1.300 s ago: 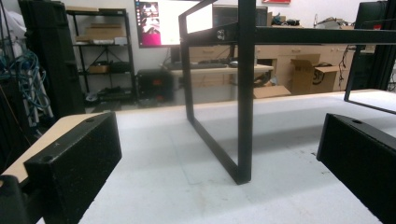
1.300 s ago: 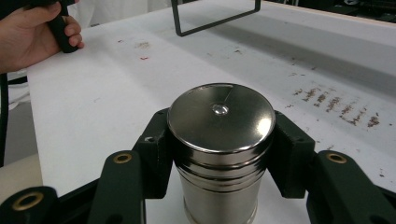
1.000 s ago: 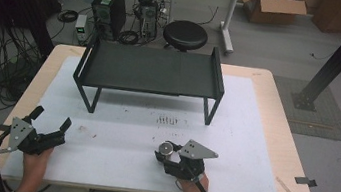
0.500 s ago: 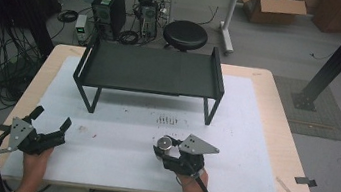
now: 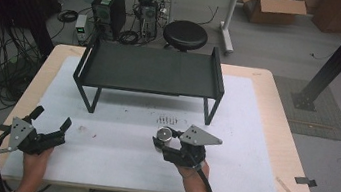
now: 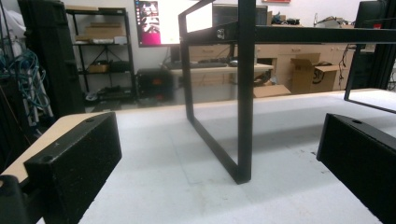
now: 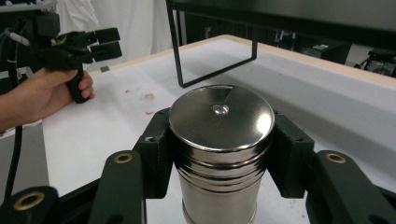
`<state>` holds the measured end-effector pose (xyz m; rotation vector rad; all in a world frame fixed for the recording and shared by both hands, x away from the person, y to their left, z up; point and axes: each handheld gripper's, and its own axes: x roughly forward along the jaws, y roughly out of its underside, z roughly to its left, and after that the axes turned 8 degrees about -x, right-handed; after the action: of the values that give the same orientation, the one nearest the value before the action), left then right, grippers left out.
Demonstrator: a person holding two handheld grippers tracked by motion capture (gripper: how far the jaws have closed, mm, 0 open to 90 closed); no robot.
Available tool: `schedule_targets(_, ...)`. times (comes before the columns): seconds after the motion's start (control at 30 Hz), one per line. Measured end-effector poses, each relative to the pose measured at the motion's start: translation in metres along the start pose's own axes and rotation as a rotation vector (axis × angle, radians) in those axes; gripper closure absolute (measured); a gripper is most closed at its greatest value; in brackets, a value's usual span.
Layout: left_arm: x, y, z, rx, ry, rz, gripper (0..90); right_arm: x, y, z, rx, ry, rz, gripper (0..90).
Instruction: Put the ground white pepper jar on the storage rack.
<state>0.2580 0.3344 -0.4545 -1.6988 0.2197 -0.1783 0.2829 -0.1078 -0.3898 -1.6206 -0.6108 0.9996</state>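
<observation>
Lifted a little since the earlier frame, the right gripper pinches the steel can upright at 6 o'clock from the rack, so grasping looks done, placing remains, while the left gripper rests spread at 7 o'clock.

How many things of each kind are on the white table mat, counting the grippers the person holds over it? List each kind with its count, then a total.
Shiny metal canister: 1
Black metal shelf rack: 1
Hand-held grippers: 2, the left gripper open, the right gripper shut on the canister
Total: 4
</observation>
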Motion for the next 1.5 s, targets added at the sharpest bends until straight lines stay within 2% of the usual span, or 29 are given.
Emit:
schedule_targets(0.67,0.0,0.0,0.0,-0.001,0.0,0.0,0.2,0.0,-0.05,-0.014,-0.021,-0.013,-0.051,48.8)
schedule_targets(1.5,0.0,0.0,0.0,-0.001,0.0,-0.004,0.2,0.009,-0.096,-0.031,-0.031,-0.017,-0.08,48.9)
